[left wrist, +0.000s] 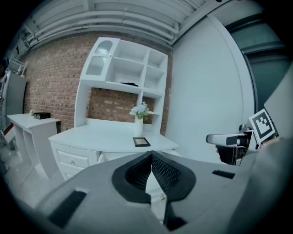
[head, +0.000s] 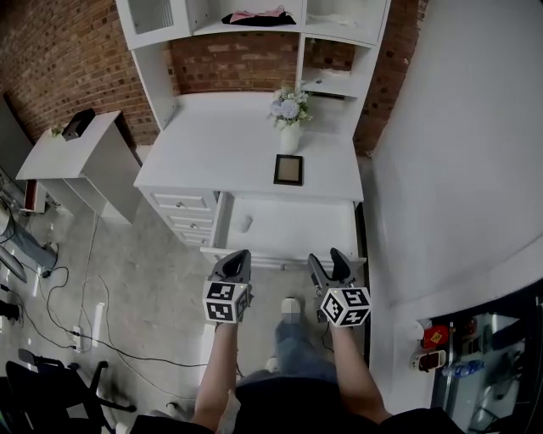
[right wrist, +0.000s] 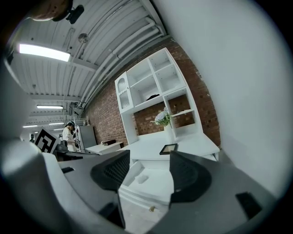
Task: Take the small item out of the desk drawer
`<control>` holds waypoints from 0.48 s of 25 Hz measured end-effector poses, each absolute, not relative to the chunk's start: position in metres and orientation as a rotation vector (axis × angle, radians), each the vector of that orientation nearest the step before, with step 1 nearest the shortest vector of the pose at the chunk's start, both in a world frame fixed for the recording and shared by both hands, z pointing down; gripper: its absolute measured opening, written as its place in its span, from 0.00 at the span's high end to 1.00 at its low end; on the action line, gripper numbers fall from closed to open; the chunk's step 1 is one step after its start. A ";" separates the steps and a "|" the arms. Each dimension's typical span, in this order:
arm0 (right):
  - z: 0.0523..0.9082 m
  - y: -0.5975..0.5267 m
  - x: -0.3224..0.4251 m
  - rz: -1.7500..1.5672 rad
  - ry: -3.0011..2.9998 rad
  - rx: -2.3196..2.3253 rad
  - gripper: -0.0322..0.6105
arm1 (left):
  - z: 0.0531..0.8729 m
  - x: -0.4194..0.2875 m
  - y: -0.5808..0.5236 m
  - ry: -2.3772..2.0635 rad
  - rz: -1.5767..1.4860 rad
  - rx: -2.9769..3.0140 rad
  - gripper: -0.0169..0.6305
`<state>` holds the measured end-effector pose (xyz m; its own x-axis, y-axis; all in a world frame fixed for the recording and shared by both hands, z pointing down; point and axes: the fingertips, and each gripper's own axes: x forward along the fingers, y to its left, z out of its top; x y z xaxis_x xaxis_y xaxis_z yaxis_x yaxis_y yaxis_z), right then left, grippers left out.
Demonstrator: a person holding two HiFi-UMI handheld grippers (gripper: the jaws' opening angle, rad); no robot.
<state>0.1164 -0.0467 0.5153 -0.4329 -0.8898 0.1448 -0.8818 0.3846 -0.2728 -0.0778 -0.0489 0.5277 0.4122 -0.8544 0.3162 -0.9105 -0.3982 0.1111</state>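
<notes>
Desk drawer (head: 297,230) pulled open; small pale item (head: 245,224) lying near its left wall, at eleven o'clock from right gripper (head: 327,257), spread wide and empty. Left gripper (head: 240,256) pinched together on nothing. Best lowered from above, straddling item, clearing drawer front.

**White tabletop and open drawer: surface contents**

The white tabletop (head: 221,140) carried two things. A white vase of pale flowers (head: 290,134) stood upright toward the back right. A dark picture frame (head: 288,169) lay flat near it, closer to the front edge. Below that edge the drawer (head: 297,227) stood pulled out, with one small pale item (head: 246,224) lying near its left wall. A dark and pink bundle (head: 254,15) lay on the shelf (head: 216,29) above. Cables (head: 85,254) and a white power strip (head: 96,322) lay on the grey floor (head: 161,280).
</notes>
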 end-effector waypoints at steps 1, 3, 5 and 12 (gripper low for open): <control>0.516 -0.056 0.115 -0.487 2.599 -1.653 0.56 | 0.529 -0.078 -0.058 -1.546 0.302 2.398 0.96; 0.518 -0.077 0.115 -0.493 2.606 -1.641 0.56 | 0.533 -0.078 -0.075 -1.553 0.304 2.388 0.96; 0.520 -0.100 0.115 -0.498 2.615 -1.629 0.56 | 0.536 -0.076 -0.094 -1.559 0.309 2.381 0.96; 0.516 -0.180 0.111 -0.498 2.662 -1.567 0.56 | 0.527 -0.079 -0.168 -1.622 0.311 2.352 0.96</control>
